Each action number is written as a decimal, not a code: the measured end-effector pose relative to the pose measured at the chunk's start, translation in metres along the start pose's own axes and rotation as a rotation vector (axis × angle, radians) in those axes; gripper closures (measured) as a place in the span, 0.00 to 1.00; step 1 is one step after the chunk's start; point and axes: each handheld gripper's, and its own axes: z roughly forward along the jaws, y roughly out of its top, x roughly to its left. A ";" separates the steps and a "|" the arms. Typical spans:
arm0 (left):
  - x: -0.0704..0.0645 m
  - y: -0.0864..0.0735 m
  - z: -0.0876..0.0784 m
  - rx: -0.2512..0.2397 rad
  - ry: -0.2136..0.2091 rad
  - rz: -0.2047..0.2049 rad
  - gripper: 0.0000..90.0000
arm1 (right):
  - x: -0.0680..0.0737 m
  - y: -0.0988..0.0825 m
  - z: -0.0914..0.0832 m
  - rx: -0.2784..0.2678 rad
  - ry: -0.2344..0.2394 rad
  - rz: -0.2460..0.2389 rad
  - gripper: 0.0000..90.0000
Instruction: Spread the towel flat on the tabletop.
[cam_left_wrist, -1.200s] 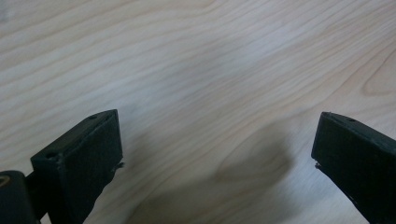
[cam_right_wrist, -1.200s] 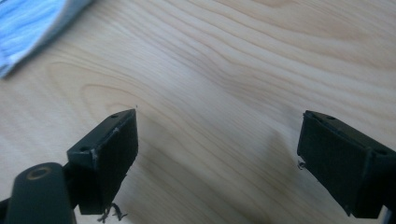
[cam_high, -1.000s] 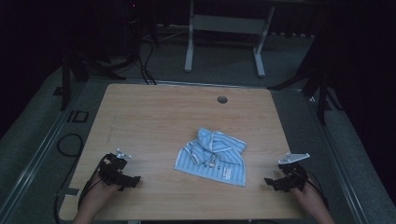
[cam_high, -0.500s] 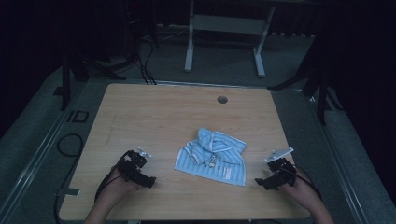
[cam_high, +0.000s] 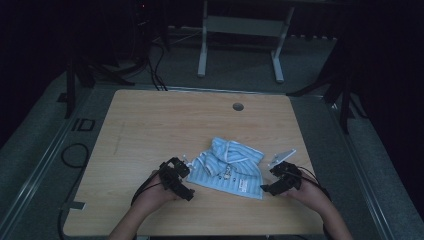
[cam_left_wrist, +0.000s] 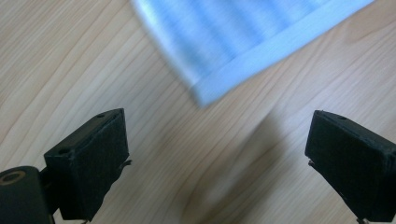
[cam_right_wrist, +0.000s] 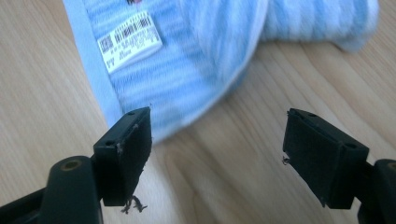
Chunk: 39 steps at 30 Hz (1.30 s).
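A crumpled light-blue striped cloth (cam_high: 228, 167) with a white label lies on the wooden table (cam_high: 165, 120), near its front middle. My left gripper (cam_high: 185, 179) sits at the cloth's left corner, jaws open; in the left gripper view the cloth's hemmed corner (cam_left_wrist: 219, 88) lies just ahead of the open left gripper (cam_left_wrist: 217, 154). My right gripper (cam_high: 266, 184) is at the cloth's lower right corner. Its jaws have just been closing a little but stand open in the right gripper view, where the right gripper (cam_right_wrist: 217, 149) has the cloth's edge (cam_right_wrist: 173, 93) and its barcode label (cam_right_wrist: 129, 39) just ahead.
A round cable hole (cam_high: 238, 106) sits near the table's far edge. A metal stand (cam_high: 240, 30) and cables lie on the dark floor behind. Bare wood stretches to the left and far side of the cloth.
Both hands have moved inward from the table's front corners toward the cloth; the left gripper travelled farther. The cloth has not moved.
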 end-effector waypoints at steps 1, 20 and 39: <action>-0.005 0.008 0.002 -0.006 -0.003 0.016 0.12 | 0.001 0.005 0.004 0.009 0.003 -0.017 0.30; -0.021 0.079 0.028 -0.073 -0.023 0.047 0.36 | 0.003 0.058 0.013 -0.046 -0.066 -0.099 0.53; -0.014 0.079 0.021 -0.148 -0.036 0.027 0.93 | 0.010 0.091 0.032 0.013 -0.080 -0.178 0.95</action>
